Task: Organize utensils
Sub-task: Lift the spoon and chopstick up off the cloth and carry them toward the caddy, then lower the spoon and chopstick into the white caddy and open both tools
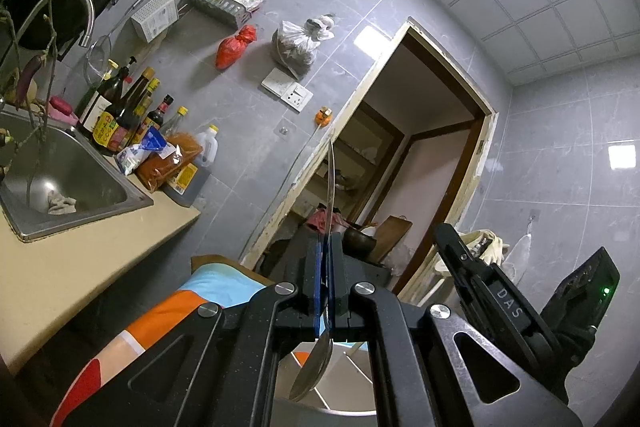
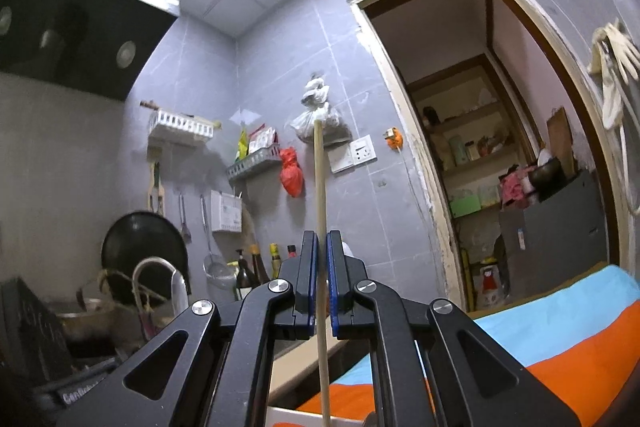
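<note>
Carry step: left gripper [image 1: 325, 259] jaws clamped on spoon [image 1: 329, 211], handle sticking out ahead, bowl behind them; right gripper [image 2: 321, 259] jaws clamped on chopstick [image 2: 319, 187] running straight through. Next, probably, lower each into its holder, not in view.

Table [image 1: 80, 267]: beige top, running along the grey tiled wall. A steel sink [image 1: 132, 203] is set into it; a crumpled cloth [image 1: 62, 205] lies in the basin. Behind the sink, on the table against the wall, stands a cluster of sauce bottles [image 1: 124, 107]. Just beside them lie a blue-and-white packet [image 1: 138, 151], a bag of red powder [image 1: 172, 163] and a dark jug [image 1: 192, 179] with a yellow label.
</note>
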A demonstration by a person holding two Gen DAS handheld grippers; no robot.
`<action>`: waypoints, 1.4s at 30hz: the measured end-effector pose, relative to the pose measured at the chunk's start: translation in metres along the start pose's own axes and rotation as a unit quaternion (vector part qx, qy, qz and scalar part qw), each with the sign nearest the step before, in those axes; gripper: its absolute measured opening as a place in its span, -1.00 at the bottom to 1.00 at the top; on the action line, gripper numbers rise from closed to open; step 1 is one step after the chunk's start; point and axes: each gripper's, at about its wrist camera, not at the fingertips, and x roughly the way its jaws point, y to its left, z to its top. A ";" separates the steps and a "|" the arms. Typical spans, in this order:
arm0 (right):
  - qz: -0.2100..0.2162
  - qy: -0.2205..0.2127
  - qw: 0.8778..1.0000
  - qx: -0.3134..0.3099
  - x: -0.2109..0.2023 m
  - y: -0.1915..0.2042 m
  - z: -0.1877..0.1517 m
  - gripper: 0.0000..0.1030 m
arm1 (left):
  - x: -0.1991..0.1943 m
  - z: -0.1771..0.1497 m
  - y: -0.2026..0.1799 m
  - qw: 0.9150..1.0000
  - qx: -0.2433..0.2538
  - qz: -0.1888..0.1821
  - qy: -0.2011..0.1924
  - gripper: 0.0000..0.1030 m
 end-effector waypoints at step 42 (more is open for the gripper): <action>-0.018 0.074 0.997 0.024 -0.045 -0.031 0.020 -0.14 | -0.010 0.011 -0.040 0.992 0.111 0.030 0.059 0.17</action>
